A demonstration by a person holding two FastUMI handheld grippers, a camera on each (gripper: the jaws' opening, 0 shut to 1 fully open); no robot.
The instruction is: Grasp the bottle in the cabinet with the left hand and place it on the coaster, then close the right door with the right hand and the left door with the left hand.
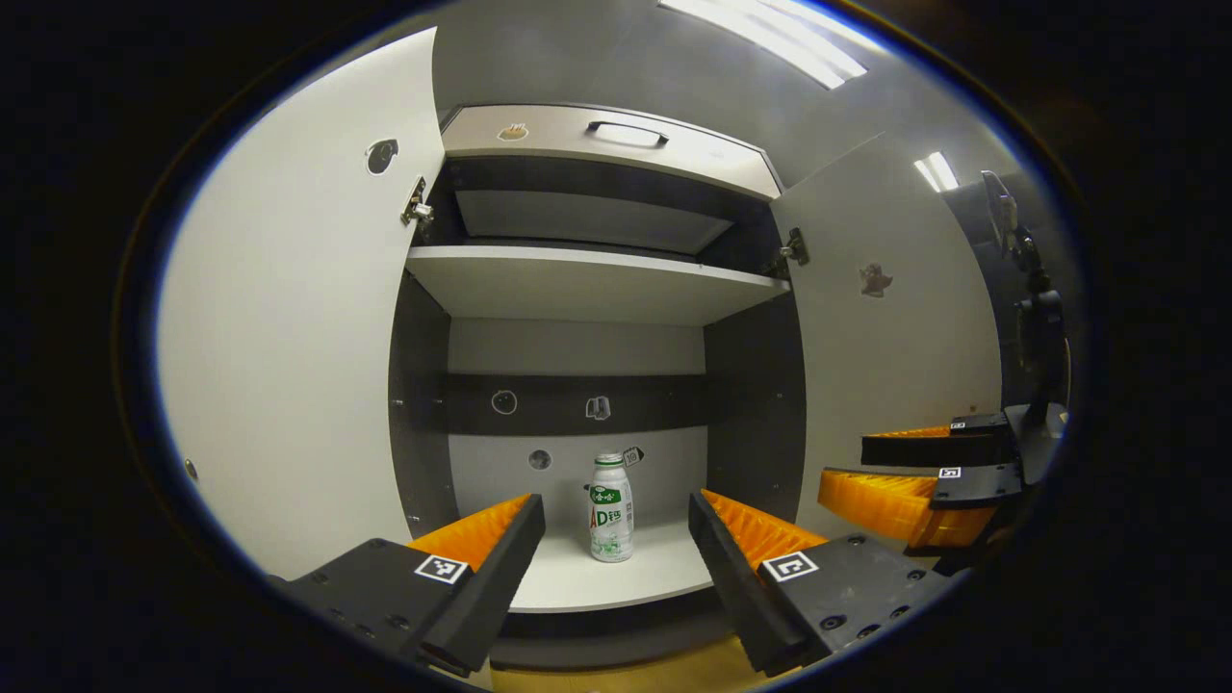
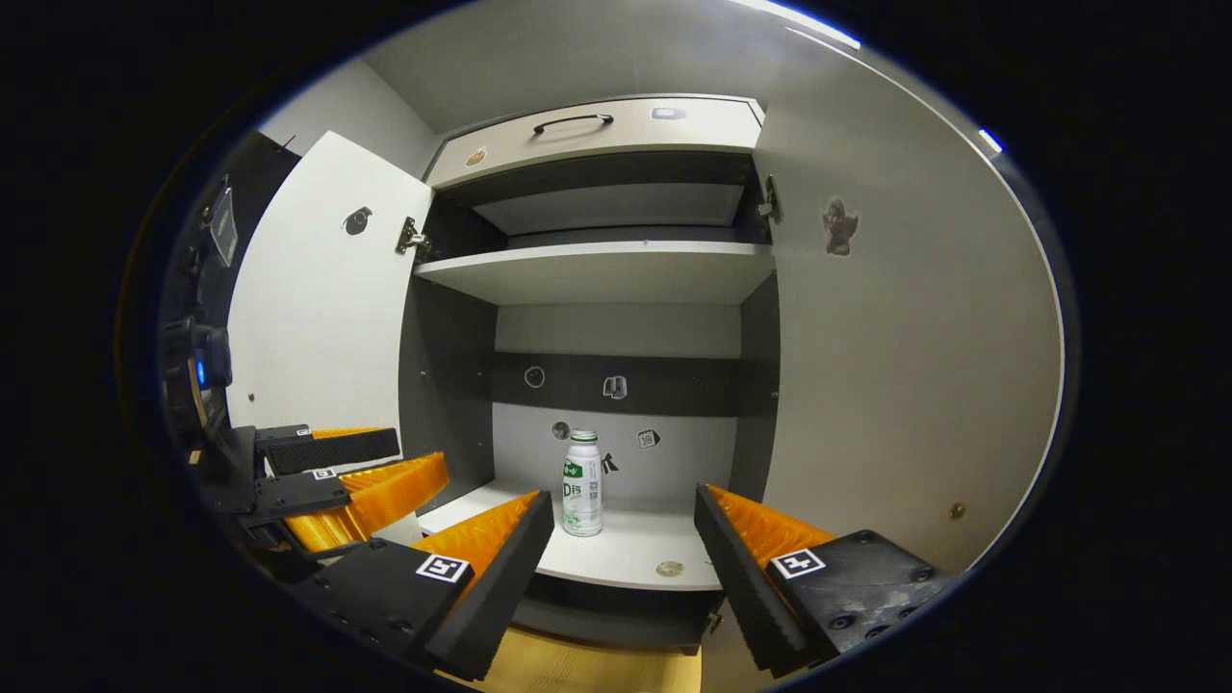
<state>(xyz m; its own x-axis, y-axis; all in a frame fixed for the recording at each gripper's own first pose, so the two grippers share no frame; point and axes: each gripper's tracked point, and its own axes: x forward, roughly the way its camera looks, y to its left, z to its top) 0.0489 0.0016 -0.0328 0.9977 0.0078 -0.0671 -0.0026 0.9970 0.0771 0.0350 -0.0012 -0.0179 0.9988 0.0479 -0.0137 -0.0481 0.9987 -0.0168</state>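
Both doors stand open on the cabinet (image 1: pixel 597 279), and the bottle (image 1: pixel 611 507) stands upright on the lower shelf (image 1: pixel 616 577), near the back wall, touched by nothing. The left gripper (image 1: pixel 616 525) is spread wide in front of the shelf, the bottle seen between its fingers but well beyond them. The right gripper (image 2: pixel 624 525) is likewise released and empty. The left door (image 1: pixel 289 337) and right door (image 1: pixel 885 337) are cut off at the edges. Small stickers on the back wall are too small to make out.

Both doors swung wide; lower shelf (image 1: pixel 616 577) open around lone bottle (image 1: pixel 611 508); upper shelf (image 1: pixel 587 274) overhead.
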